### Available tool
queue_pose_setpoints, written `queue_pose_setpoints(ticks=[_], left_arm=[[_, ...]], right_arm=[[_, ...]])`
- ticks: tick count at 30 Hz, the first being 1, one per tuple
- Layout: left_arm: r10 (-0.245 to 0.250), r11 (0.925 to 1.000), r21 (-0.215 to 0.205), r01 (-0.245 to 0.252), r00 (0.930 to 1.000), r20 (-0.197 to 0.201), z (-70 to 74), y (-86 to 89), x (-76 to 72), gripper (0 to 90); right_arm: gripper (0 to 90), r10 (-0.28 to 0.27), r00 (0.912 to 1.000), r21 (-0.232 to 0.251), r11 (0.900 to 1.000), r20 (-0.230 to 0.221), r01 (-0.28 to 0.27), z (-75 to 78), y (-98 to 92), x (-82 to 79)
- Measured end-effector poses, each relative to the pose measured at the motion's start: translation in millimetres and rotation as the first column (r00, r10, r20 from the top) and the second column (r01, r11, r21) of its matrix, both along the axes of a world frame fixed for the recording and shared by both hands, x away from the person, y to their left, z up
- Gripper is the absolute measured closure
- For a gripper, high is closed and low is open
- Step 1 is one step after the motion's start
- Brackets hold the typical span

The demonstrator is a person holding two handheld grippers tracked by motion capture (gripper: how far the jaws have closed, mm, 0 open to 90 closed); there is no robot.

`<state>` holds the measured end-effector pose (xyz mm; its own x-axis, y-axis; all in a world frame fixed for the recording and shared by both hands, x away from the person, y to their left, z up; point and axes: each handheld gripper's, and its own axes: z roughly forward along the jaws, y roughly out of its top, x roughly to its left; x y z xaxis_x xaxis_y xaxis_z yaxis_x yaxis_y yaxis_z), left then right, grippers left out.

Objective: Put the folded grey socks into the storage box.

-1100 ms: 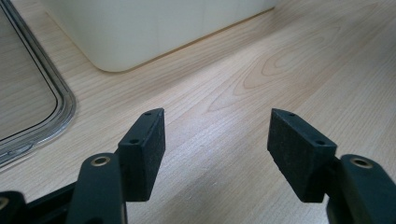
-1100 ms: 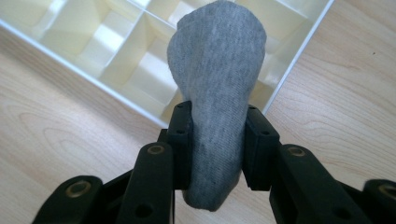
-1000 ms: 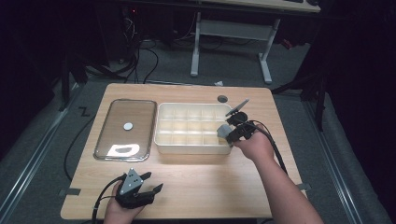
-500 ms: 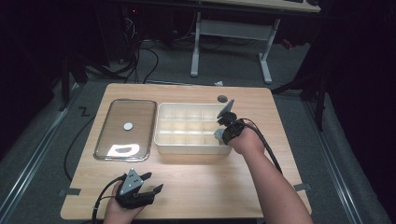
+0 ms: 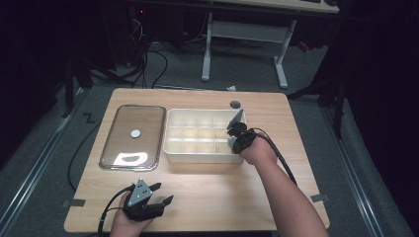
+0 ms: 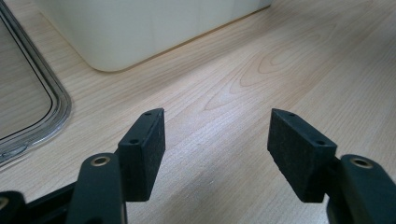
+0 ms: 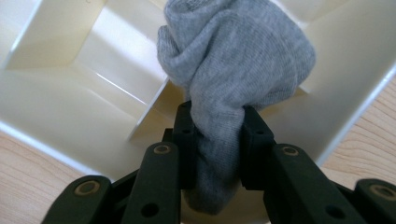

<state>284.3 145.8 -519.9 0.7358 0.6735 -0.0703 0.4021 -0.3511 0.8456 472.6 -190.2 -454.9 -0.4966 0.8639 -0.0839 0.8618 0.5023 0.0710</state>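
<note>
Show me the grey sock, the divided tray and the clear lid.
grey sock (image 7: 238,60), right gripper view, on its bunched top.
divided tray (image 5: 197,157), high view, on its near wall.
clear lid (image 5: 135,133), high view, on its round centre knob.

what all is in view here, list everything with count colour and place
divided bin: 1, cream, table centre
sock: 1, grey, bunched over a right-end bin compartment, pinched by the right gripper
clear lid: 1, transparent, flat on the table left of the bin
table: 1, light wood
round grommet: 1, grey, in the tabletop beyond the bin
white desk frame: 1, on the floor beyond the table
left gripper: 1, black, near edge, jaws apart over bare wood
right gripper: 1, black, at the bin's right end
</note>
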Motion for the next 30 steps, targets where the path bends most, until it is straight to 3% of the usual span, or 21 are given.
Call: queue_pose_setpoints(ticks=[7,8,18,30], left_arm=[[0.002,1.0000,-0.002,-0.002,1.0000,0.000,-0.3,0.6,0.6,37.6],[0.002,1.0000,-0.001,-0.002,1.0000,0.000,-0.3,0.4,0.6,37.6],[-0.003,1.0000,0.000,0.003,1.0000,0.001,0.6,0.0,-0.3,37.6],[-0.002,1.0000,-0.006,0.002,1.0000,0.005,2.3,-0.7,-1.3,37.7]], right_arm=[[73.0,-0.011,0.9997,0.019,1.000,-0.022,0.011,-6.2,-1.9,1.9],[73.0,0.007,0.9998,0.020,1.000,-0.020,-0.007,-7.0,-2.7,2.8],[72.4,0.004,0.9999,0.007,1.000,-0.012,-0.004,-9.3,-0.2,2.1],[60.3,-0.026,0.9996,0.019,1.000,0.011,0.025,-0.2,1.2,1.8]])
